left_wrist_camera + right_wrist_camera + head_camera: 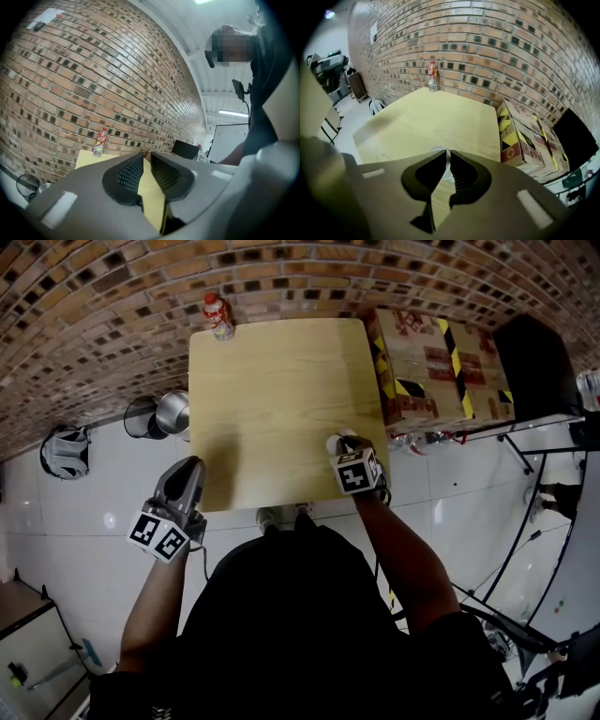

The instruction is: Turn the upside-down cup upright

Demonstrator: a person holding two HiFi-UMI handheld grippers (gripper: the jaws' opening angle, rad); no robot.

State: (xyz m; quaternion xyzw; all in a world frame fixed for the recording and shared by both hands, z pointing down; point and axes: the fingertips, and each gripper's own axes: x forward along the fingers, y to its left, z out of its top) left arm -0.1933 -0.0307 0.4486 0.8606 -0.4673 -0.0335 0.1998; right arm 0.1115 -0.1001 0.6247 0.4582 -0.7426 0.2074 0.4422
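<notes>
While the person stands at the near edge of the pale wooden desk [272,399], the right gripper [343,441] reaches down onto the desk's near right part, close to the right edge, with its marker cube facing up. Its fingers are clenched almost together on the thin wall of a small clear cup [335,442], a pale sliver of which shows in the narrow slit between the pads in the right gripper view, with a curve of rim just past the tips. The cup sits at the fingertips on the desk surface; whether it stands mouth up, mouth down or tilted cannot be told, since the gripper covers most of it. The left gripper [192,462] hangs off the desk's near left corner, over the white tiled floor [94,521], pointing roughly level toward the brick wall [70,84]. Its fingers are drawn nearly closed with nothing between them, only the yellow desk top showing through the slit. A bottle with a red label [218,315] stands upright at the far left corner of the desk, well apart from both grippers. A cardboard box with black and yellow tape [441,371] sits on the floor just beside the desk's right edge, and round metal pots [173,412] lie on the floor beside its left edge.
</notes>
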